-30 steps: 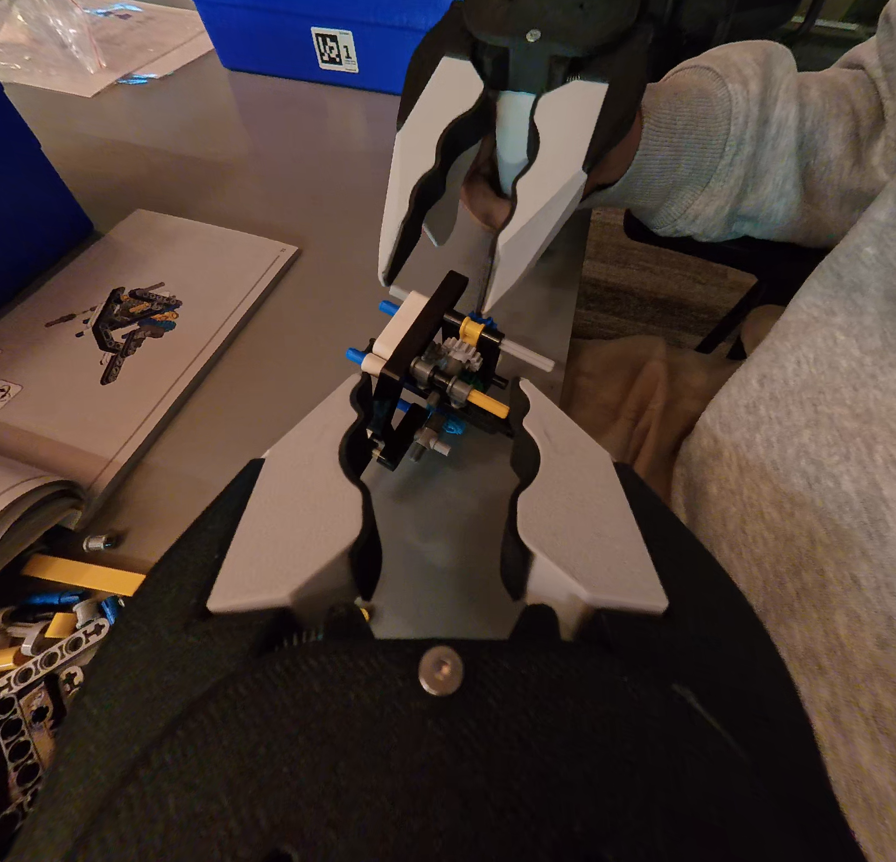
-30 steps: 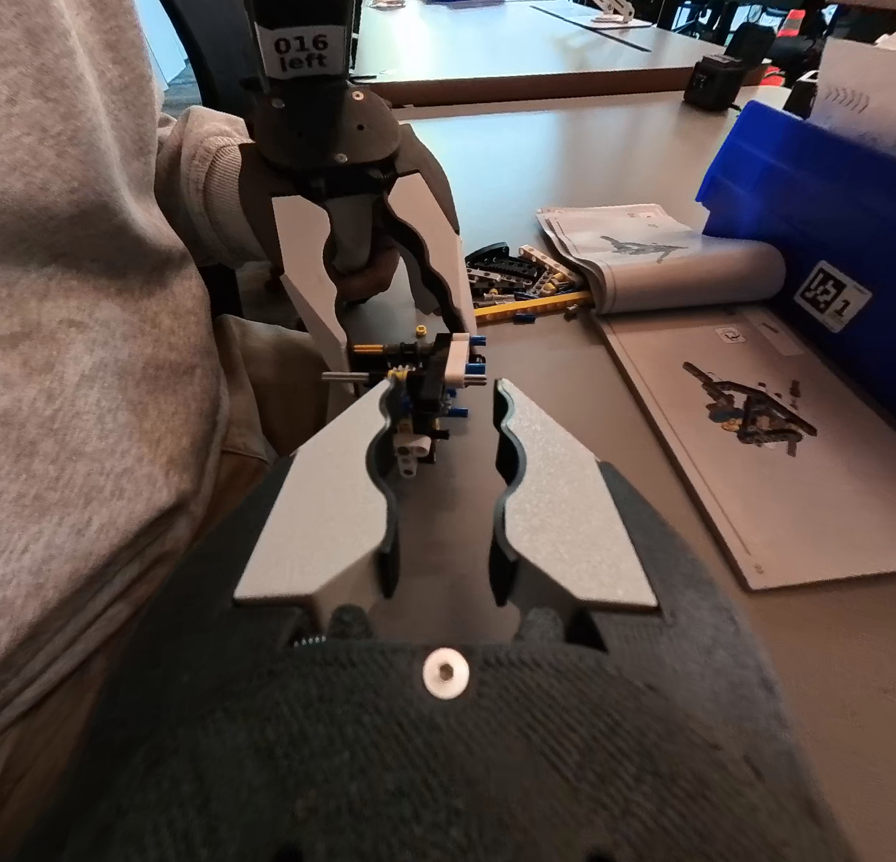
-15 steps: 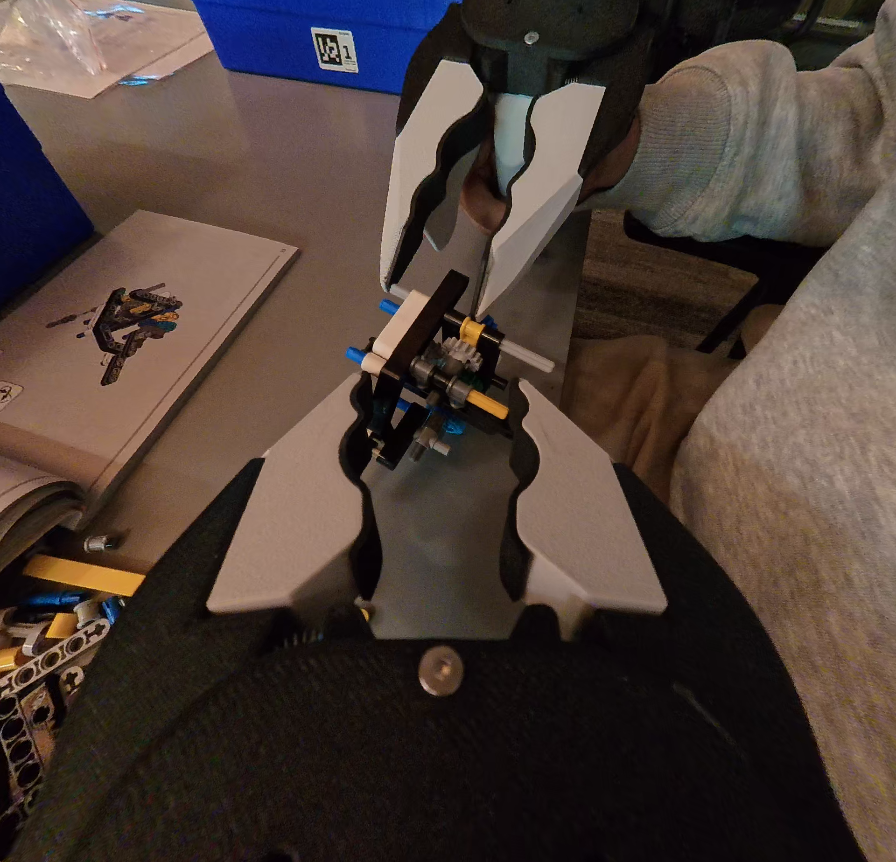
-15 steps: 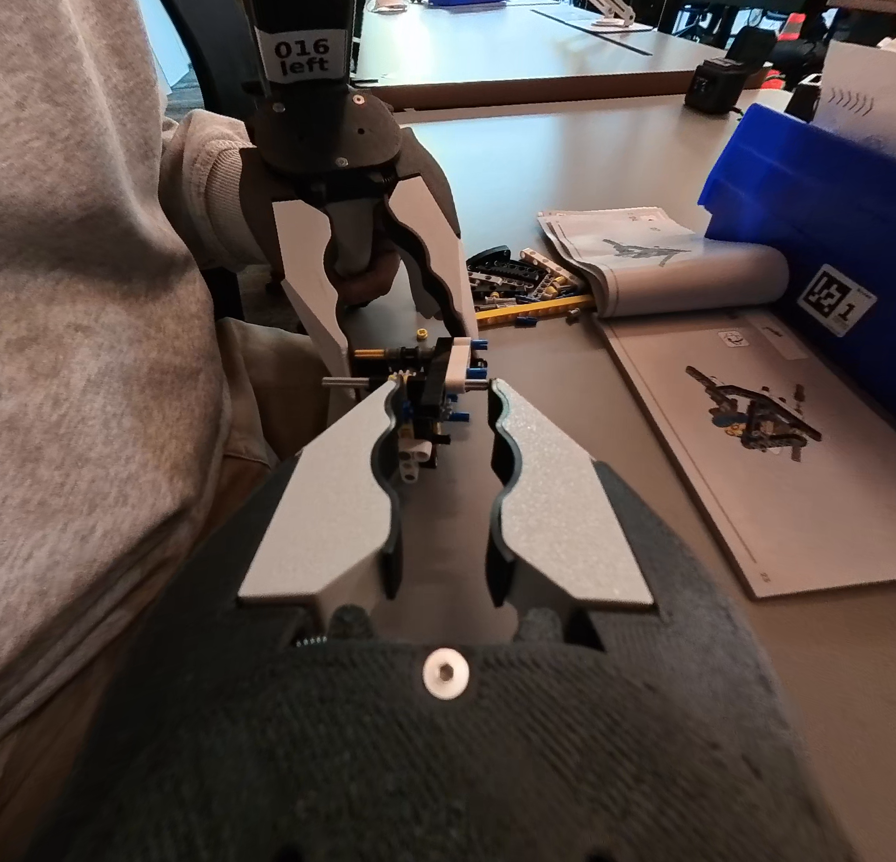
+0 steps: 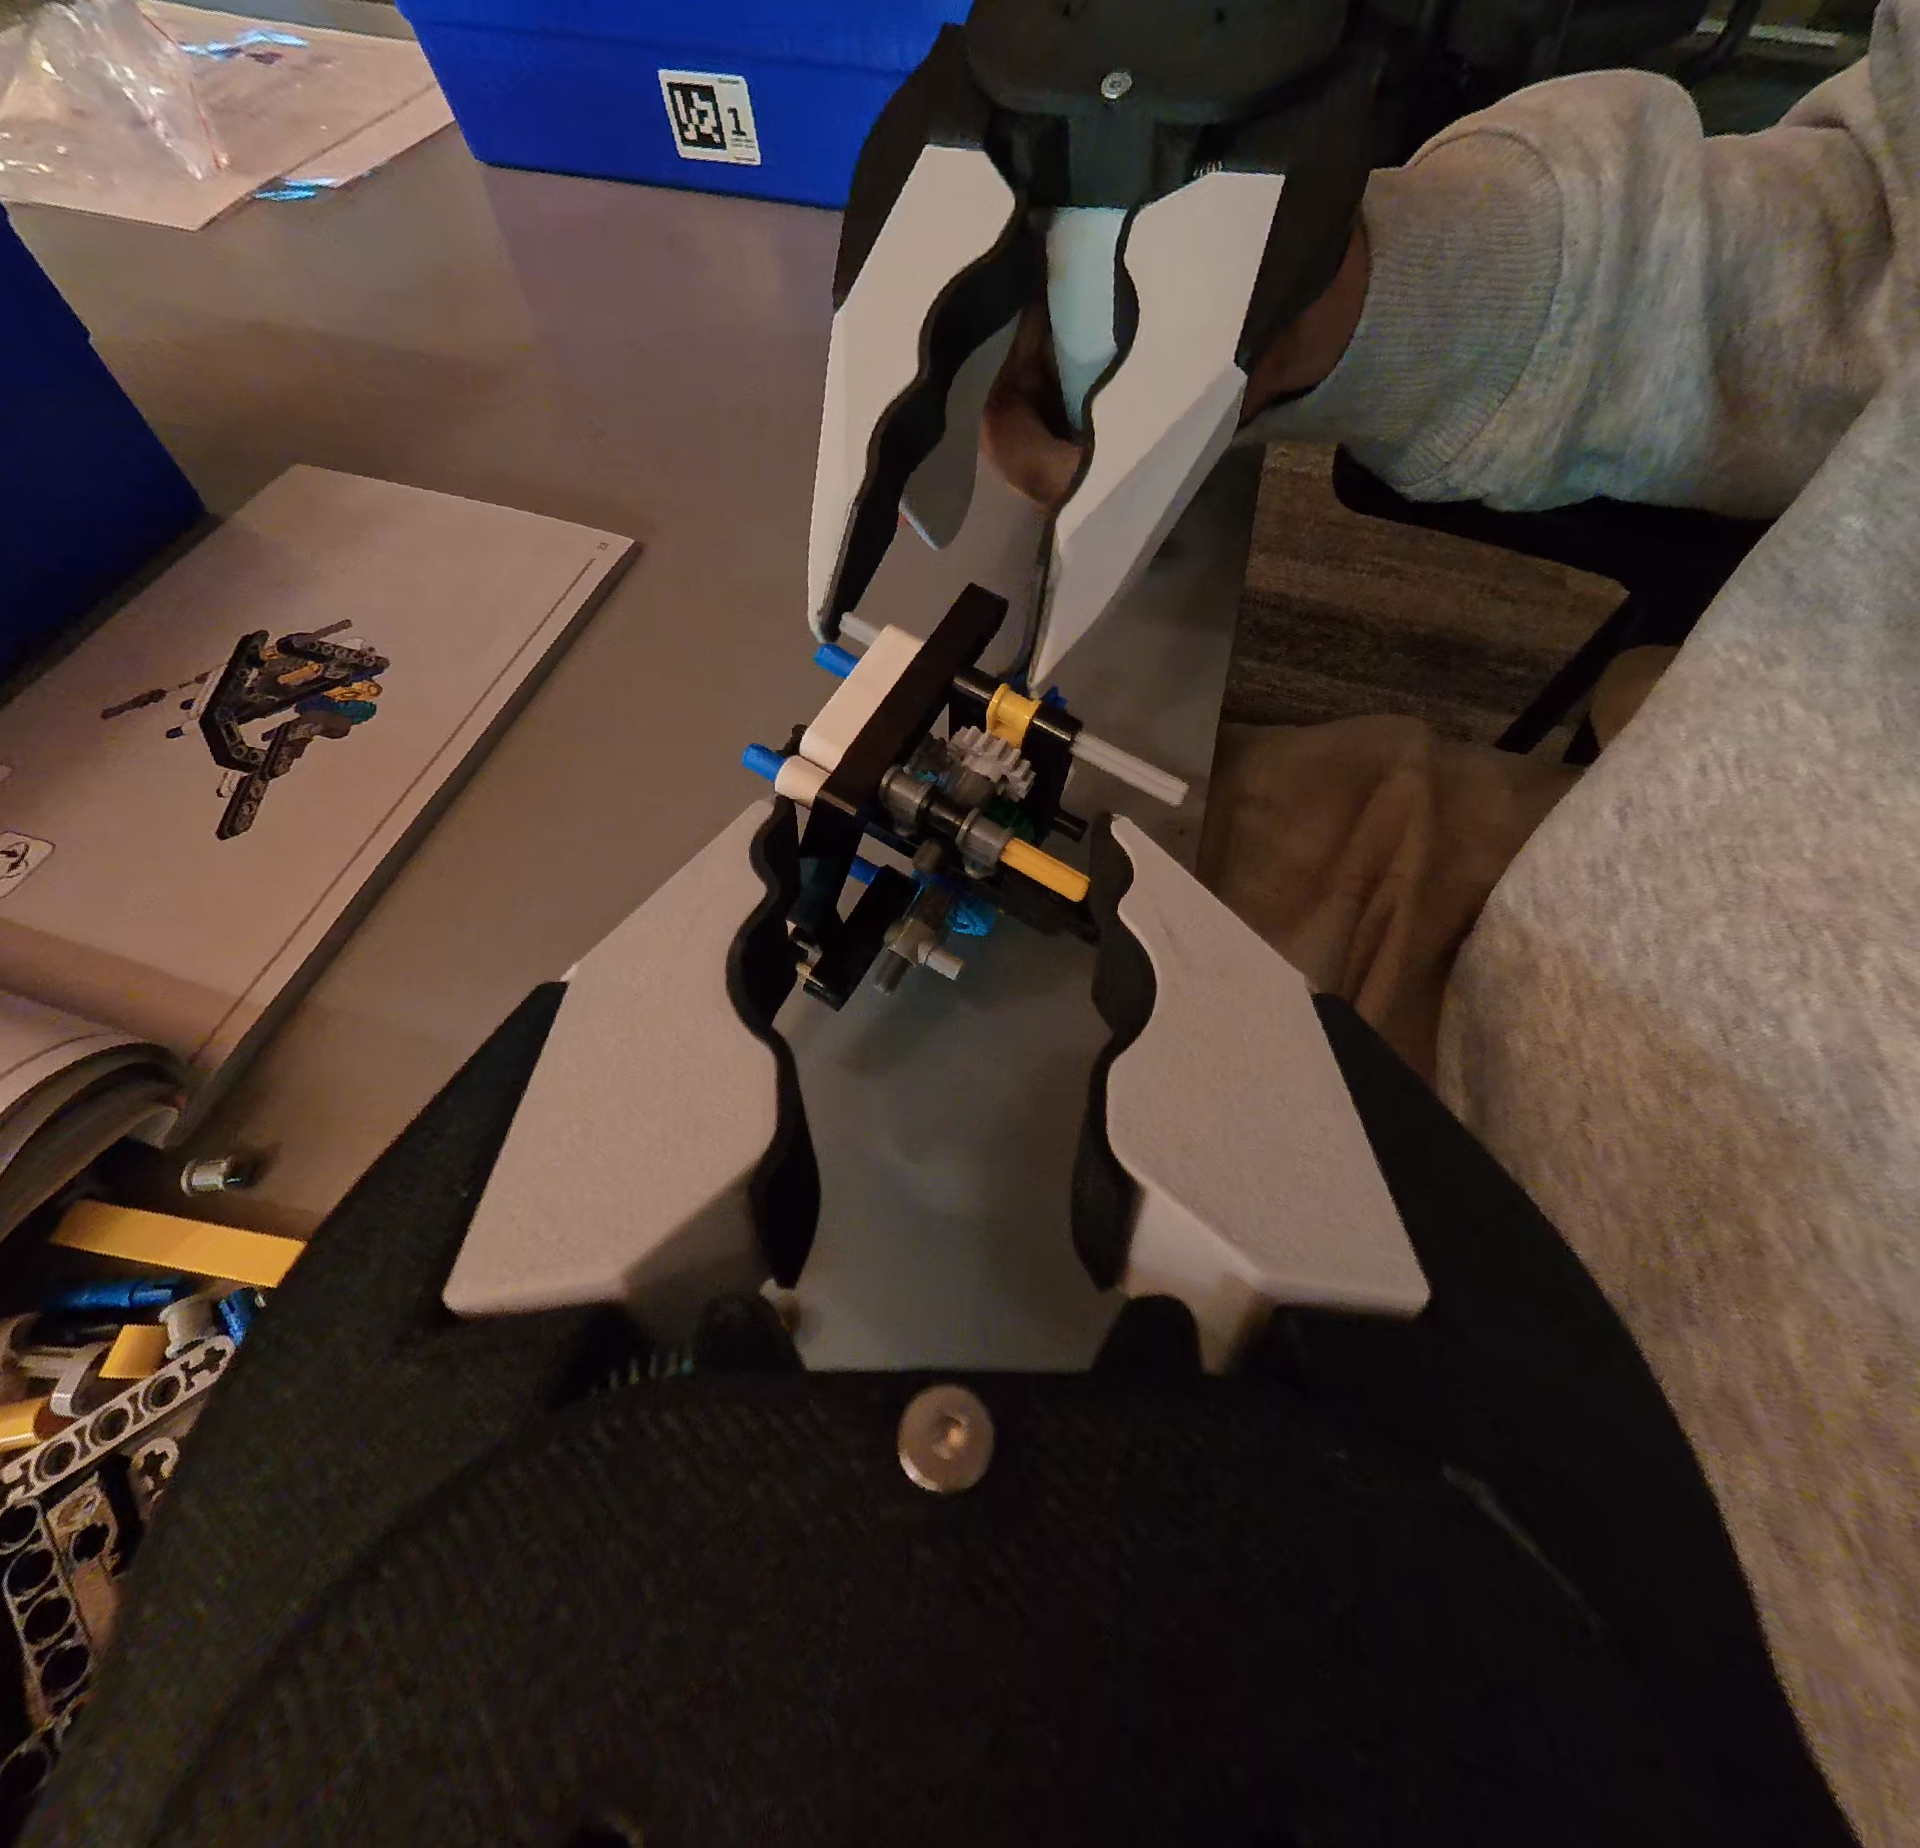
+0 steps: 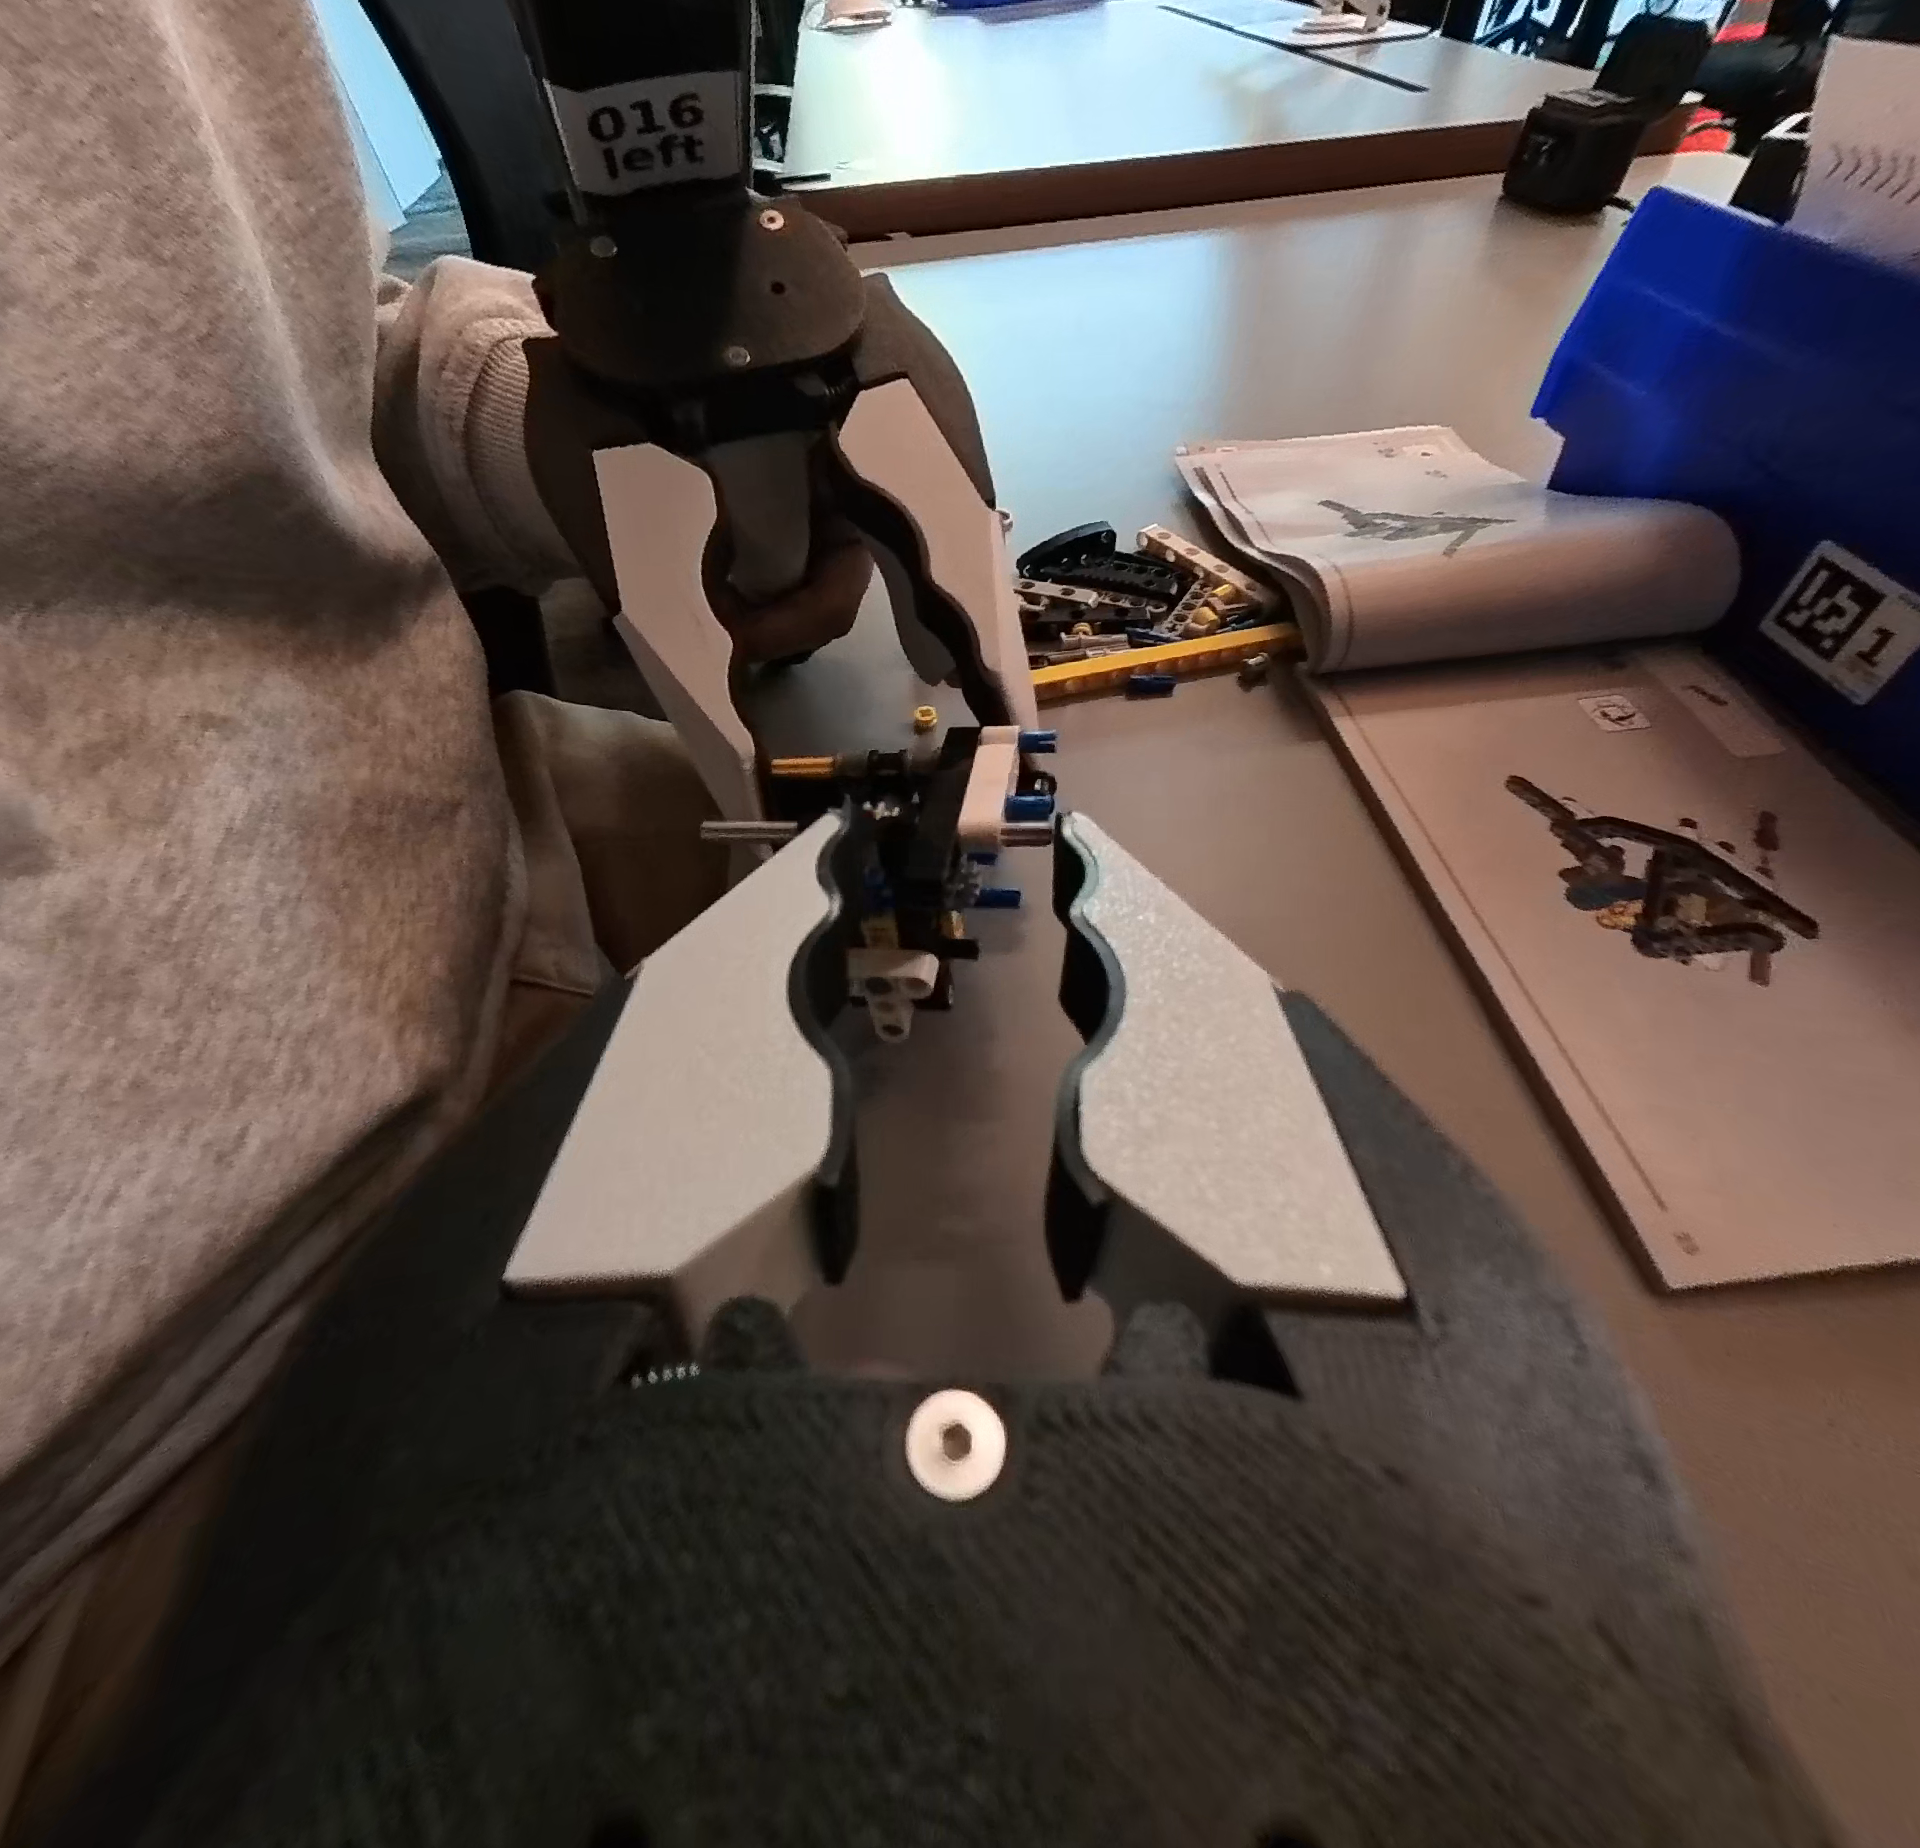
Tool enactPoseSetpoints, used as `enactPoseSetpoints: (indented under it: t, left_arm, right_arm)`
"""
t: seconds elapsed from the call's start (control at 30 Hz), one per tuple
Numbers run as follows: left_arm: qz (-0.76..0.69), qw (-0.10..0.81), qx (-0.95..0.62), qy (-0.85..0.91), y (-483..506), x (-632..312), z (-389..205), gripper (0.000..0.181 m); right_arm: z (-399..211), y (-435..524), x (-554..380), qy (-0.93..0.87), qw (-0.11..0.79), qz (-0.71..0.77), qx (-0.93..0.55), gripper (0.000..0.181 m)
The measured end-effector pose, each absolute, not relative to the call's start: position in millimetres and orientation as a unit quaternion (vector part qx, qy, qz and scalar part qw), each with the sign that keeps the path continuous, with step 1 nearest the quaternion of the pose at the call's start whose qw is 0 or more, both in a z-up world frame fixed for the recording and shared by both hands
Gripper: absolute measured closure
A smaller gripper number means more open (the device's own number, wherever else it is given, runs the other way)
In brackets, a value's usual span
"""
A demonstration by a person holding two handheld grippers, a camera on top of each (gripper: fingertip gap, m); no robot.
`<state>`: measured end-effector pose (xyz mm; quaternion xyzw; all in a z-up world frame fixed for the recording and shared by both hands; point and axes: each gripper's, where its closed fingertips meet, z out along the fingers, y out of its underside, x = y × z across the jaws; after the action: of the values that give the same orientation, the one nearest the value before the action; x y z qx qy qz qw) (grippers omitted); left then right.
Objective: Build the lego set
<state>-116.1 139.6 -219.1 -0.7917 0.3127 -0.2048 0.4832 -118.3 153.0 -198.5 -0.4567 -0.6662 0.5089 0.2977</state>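
Note:
A small lego assembly of black beams, a white beam, grey gears, blue pins and yellow and white axles hangs above the grey table. My left gripper is shut on it across its lower part, with one finger on the black frame and the other at the yellow axle end. My right gripper comes from the far side and its tips touch the upper end on both sides. In the right wrist view the assembly sits between the right gripper's tips, with the left gripper behind it.
An open instruction booklet lies to the left and also shows in the right wrist view. A blue bin stands at the back. Loose lego parts lie by the booklet. A person's grey sleeve is at the table edge.
The right gripper has shifted slightly closer onto the assembly's upper end. The left gripper and the assembly have hardly moved.

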Motion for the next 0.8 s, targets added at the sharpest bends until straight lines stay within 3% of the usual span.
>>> enactPoseSetpoints:
  t: [0.43, 0.5, 0.8]
  left_arm:
    - [-0.203, 0.484, -0.792, 0.313, 140.1, -116.8, -219.4, 0.127]
    - [-0.203, 0.484, -0.792, 0.312, 140.4, -116.8, -219.4, 0.127]
    - [-0.203, 0.484, -0.792, 0.311, 141.1, -117.6, -219.5, 0.127]
  right_arm:
    - [-200.3, 149.8, -118.7, -0.668, 0.282, 0.514, -0.458, 0.136]
    - [-201.8, 146.8, -118.7, -0.671, 0.27, 0.517, -0.458, 0.128]
    - [-203.7, 147.6, -120.7, -0.672, 0.268, 0.513, -0.462, 0.132]
